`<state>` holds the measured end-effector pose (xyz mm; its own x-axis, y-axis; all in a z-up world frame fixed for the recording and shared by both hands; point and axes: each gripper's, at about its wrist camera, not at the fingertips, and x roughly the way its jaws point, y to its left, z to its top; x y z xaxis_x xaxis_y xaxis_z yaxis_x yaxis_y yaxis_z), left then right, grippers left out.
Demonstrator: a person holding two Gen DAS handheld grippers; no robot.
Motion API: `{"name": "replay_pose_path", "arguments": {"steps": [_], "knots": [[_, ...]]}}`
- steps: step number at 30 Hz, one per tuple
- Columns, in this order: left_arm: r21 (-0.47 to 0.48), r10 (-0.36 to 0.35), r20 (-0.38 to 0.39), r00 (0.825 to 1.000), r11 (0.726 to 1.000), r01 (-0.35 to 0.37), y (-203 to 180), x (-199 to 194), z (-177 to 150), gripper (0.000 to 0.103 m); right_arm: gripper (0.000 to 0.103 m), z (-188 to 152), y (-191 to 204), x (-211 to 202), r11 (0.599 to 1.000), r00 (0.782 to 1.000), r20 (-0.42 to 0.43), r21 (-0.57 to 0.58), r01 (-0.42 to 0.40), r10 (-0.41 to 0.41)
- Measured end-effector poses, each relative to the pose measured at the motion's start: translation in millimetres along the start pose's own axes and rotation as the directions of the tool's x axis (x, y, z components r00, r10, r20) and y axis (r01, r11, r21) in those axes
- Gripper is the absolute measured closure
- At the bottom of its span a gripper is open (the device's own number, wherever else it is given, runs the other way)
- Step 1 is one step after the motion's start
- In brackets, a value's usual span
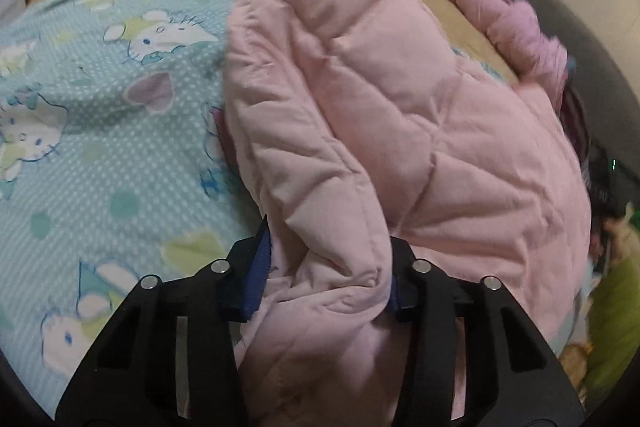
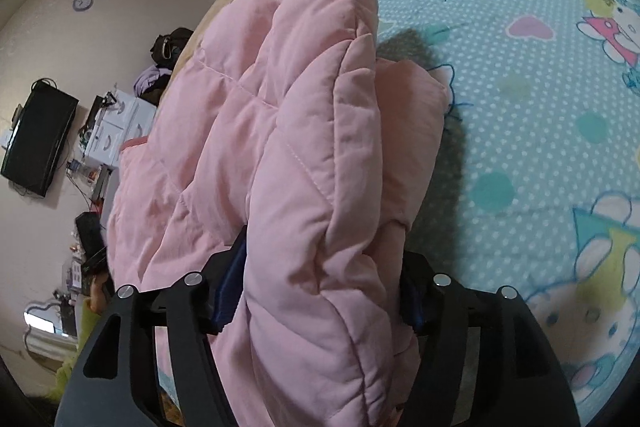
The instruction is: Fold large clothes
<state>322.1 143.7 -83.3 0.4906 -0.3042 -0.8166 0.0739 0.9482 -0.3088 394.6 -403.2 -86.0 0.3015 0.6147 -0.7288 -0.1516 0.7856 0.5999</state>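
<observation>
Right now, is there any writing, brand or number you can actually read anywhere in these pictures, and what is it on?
None can be read for certain.
Bedsheet: blue letter-like marks beside the pink jacket, partly covered and blurred; unreadable.
Wall clock: too small to read numerals.
White boxes by the wall: printed marks too small to read.
Pink jacket, held by the left gripper and right gripper: no label or brand visible.
</observation>
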Motion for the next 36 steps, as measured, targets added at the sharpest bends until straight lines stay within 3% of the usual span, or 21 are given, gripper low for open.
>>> {"name": "replay_pose_path", "arguments": {"steps": [5,8,23,26,28,30,31,36], "knots": [[0.064,0.067,0.0,0.998,0.996,-0.066,-23.4,-9.3,-19.0,0.069,0.037,7.6,-9.3,-0.3,1.0,1.0,-0.009,0.002,0.019,-0.019],[0.02,0.043,-0.005,0.999,0.999,-0.043,-15.5,-4.4,-12.5,0.068,0.036,-0.6,-2.4,-1.8,0.999,0.999,0.015,-0.012,0.046,-0.046],[0.008,0.055,0.023,0.998,0.998,-0.055,-1.7,-15.2,-23.4,0.067,0.036,-35.1,18.8,-12.6,0.987,0.986,0.02,-0.015,0.163,-0.163],[-0.005,0.081,0.042,0.996,0.997,-0.081,-1.3,-24.2,-25.0,0.053,0.034,-39.5,39.8,-24.7,0.954,0.955,0.103,-0.093,0.286,-0.277],[-0.02,0.117,0.074,0.99,0.993,-0.116,-2.9,-40.5,-27.1,0.02,0.023,-48.1,60.7,-39.4,0.917,0.914,0.207,-0.124,0.38,-0.35],[-0.025,0.122,0.11,0.986,0.992,-0.12,-8.7,-59.0,-30.6,0.011,0.007,-62.1,82.5,-58.4,0.906,0.887,0.313,-0.147,0.397,-0.339],[-0.025,0.139,0.131,0.982,0.99,-0.136,-12.8,-68.9,-33.3,0.009,0.004,-75.5,100.3,-72.6,0.902,0.869,0.379,-0.161,0.4,-0.318],[0.01,0.168,0.282,0.944,0.984,-0.178,-51.9,-132.7,-63.4,0.009,0.004,-138.8,162.5,-110.5,0.868,0.805,0.545,-0.254,0.427,-0.236]]}}
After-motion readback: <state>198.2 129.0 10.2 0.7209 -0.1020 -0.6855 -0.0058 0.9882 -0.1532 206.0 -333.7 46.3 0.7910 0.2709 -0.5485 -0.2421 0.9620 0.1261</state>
